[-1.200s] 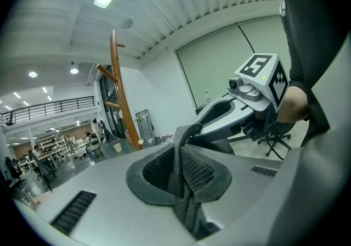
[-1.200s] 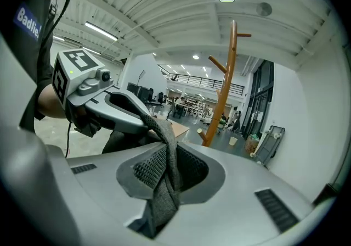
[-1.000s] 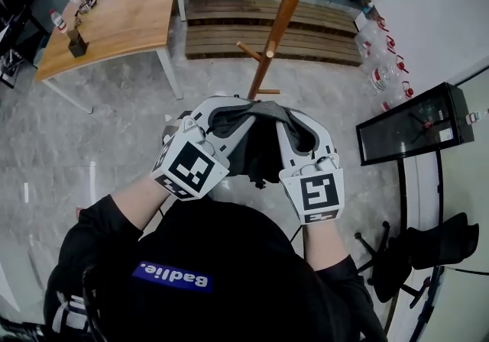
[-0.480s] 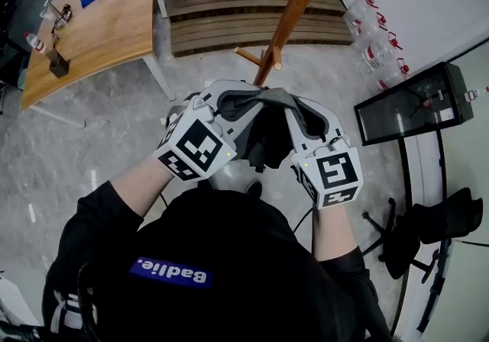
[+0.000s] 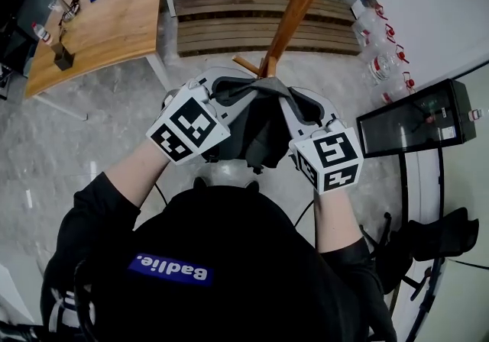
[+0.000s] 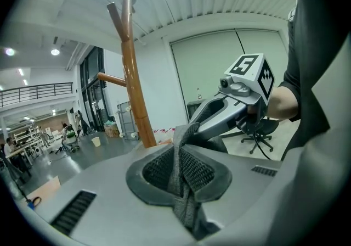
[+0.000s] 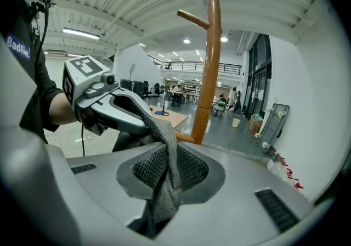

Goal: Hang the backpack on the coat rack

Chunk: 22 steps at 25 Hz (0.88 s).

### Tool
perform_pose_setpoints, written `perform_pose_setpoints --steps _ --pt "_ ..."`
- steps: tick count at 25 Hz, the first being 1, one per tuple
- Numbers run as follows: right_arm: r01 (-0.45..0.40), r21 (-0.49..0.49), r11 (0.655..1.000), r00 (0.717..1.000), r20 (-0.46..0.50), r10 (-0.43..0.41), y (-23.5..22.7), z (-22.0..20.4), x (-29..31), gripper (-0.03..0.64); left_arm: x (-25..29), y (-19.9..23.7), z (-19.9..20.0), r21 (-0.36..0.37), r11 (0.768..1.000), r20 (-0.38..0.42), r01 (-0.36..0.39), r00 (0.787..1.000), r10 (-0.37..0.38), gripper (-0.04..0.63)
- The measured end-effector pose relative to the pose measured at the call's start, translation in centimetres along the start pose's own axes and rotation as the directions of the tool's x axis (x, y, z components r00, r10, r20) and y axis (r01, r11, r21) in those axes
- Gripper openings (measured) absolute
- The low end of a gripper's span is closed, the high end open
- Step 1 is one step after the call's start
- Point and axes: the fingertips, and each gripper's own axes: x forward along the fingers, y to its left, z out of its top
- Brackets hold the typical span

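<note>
In the head view a dark grey backpack [image 5: 260, 138] hangs between my two grippers, just in front of the wooden coat rack pole [image 5: 294, 16]. My left gripper [image 5: 228, 95] is shut on the backpack's grey strap [image 6: 180, 176], and my right gripper [image 5: 296, 104] is shut on the same strap [image 7: 167, 176]. A low peg [image 5: 246, 66] sticks out of the pole right beside the left gripper. The left gripper view has the coat rack [image 6: 134, 85] rising ahead with an upper peg [image 6: 112, 79]. Seen from the right gripper, the rack [image 7: 211, 63] stands close ahead.
A wooden table [image 5: 107, 20] stands at the far left, a slatted wooden platform [image 5: 229, 24] behind the rack. Water bottles [image 5: 382, 66] and a black glass-topped stand [image 5: 416, 123] are on the right, with an office chair [image 5: 428, 237] below them.
Both grippers have carried the backpack forward, closer to the coat rack pole. The low peg now lies right beside the left gripper. Both stay shut on the strap.
</note>
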Motion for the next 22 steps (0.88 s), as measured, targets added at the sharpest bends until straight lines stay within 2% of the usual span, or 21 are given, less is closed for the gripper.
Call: perform_pose_setpoints --steps 4,11,17,22 --pt "-0.03 -0.015 0.999 0.999 -0.037 0.03 -0.5 0.2 1.2 0.055 0.4 1.1 -0.5 -0.036 0.999 -0.022 0.012 1.0 -0.013 0.041" --pt "-0.082 -0.023 0.996 0.993 -0.088 0.079 -1.2 -0.4 2.4 0.057 1.5 1.9 -1.3 -0.056 0.997 -0.057 0.055 0.997 -0.058 0.041" --pt "-0.146 0.05 0.988 0.984 -0.099 0.15 -1.9 -1.0 2.8 0.058 2.4 2.2 -1.6 -0.073 0.991 -0.085 0.109 0.99 -0.115 0.041" --pt "-0.182 0.043 0.982 0.974 -0.129 0.186 -2.4 -1.0 3.6 0.059 3.0 2.9 -1.9 -0.099 0.986 -0.096 0.136 0.985 -0.145 0.041"
